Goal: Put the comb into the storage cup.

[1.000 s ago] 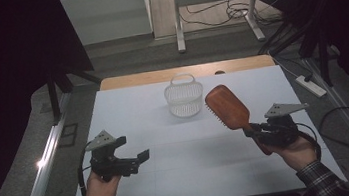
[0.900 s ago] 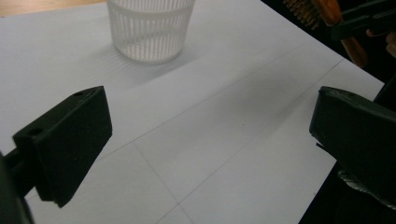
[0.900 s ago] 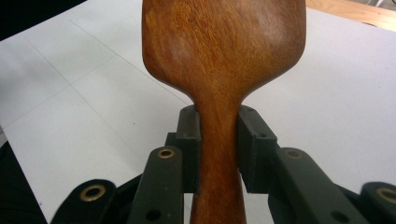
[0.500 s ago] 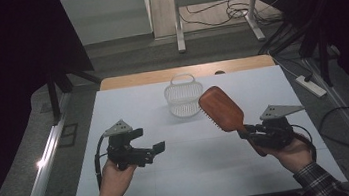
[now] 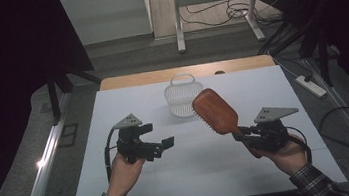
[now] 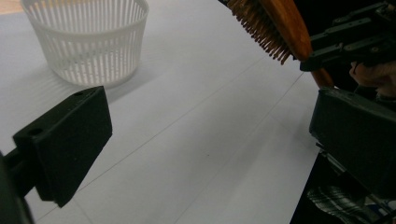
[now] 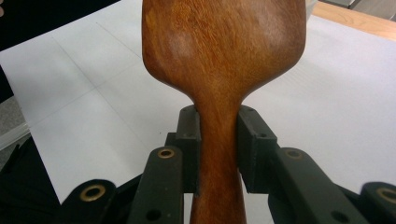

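A lab-like recording room: white-topped table [image 5: 128, 108], dark curtains, floor cables [image 5: 212, 10], power strip [image 5: 312, 86].

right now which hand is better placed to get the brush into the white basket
Right. The right claw is shut on the wooden hairbrush by its handle, with the brush head raised beside the white basket. The left claw is open, holding nothing.

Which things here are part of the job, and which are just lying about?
In the job:
- wooden hairbrush, handle clamped in the right gripper
- white slatted basket, just beyond the brush
- left gripper, jaws open, nothing between them

Lying about:
- power strip on the floor right of the table
- cables on the floor behind
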The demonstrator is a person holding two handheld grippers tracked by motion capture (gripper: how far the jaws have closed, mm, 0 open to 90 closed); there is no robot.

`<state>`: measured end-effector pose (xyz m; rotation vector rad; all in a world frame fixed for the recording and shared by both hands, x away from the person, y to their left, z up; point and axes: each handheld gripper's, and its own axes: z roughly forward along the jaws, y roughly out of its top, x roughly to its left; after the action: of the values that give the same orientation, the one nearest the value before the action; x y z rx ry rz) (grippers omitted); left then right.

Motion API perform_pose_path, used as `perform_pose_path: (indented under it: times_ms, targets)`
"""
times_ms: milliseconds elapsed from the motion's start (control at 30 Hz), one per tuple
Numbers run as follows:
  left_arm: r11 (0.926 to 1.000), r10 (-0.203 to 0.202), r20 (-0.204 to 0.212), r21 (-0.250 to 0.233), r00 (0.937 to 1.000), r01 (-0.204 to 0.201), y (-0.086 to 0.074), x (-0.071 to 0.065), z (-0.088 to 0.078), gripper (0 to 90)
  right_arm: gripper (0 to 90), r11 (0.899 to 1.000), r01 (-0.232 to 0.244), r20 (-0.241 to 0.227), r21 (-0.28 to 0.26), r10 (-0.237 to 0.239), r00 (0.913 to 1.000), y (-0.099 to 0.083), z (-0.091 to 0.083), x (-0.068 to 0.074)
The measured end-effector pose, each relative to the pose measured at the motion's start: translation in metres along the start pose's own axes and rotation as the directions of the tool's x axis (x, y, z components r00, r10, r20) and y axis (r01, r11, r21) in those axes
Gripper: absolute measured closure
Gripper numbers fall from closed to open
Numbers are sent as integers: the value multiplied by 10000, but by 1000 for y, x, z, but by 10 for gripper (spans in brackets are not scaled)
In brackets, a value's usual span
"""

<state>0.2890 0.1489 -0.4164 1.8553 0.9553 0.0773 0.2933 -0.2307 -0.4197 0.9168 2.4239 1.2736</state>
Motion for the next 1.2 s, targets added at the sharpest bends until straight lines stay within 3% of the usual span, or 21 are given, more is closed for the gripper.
perform_pose_path:
  times_ms: [200, 767, 1200]
  targets:
    - [9999, -154, 320, 64, 9994, 152, 4, 1, 9, 1, 724, 10000, 85, -117, 12, -85, 9999, 1, 4, 6]
    - [9996, -134, 880, 240, 9960, 113, 16, -4, 31, 0, 724, 9995, 310, -454, -49, -311, 9985, 5, 15, 21]
    - [9992, -328, 1343, 255, 9904, 296, 22, -6, 44, 0, 724, 9991, 386, -863, -155, -397, 9955, 8, 23, 32]
